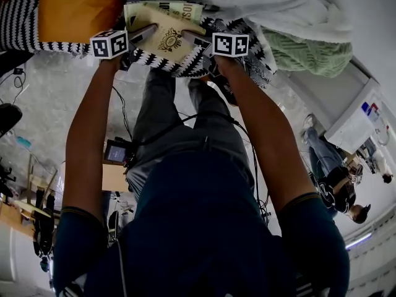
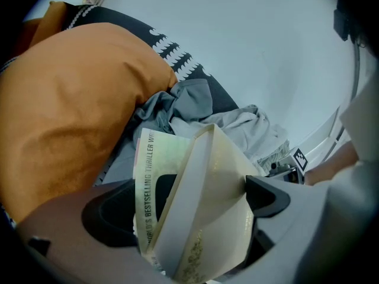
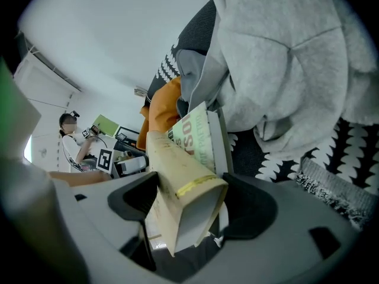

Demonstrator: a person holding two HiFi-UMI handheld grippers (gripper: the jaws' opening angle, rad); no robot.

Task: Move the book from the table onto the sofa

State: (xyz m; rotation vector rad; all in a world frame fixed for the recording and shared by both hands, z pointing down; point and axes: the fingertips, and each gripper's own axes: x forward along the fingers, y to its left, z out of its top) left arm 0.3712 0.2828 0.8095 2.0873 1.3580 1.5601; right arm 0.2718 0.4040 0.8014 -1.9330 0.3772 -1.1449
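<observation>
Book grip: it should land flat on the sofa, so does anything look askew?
Yes: the left hand-held gripper and right hand-held gripper clamp two books, not one. The cream book lies skewed across the green-printed book, edges fanned apart.

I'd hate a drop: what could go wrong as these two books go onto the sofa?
The cream book and green book sit splayed, not flush, in the left claw and right claw; one might slip out. Gray clothing crowds the patterned blanket below, so they may land tilted and slide off.
</observation>
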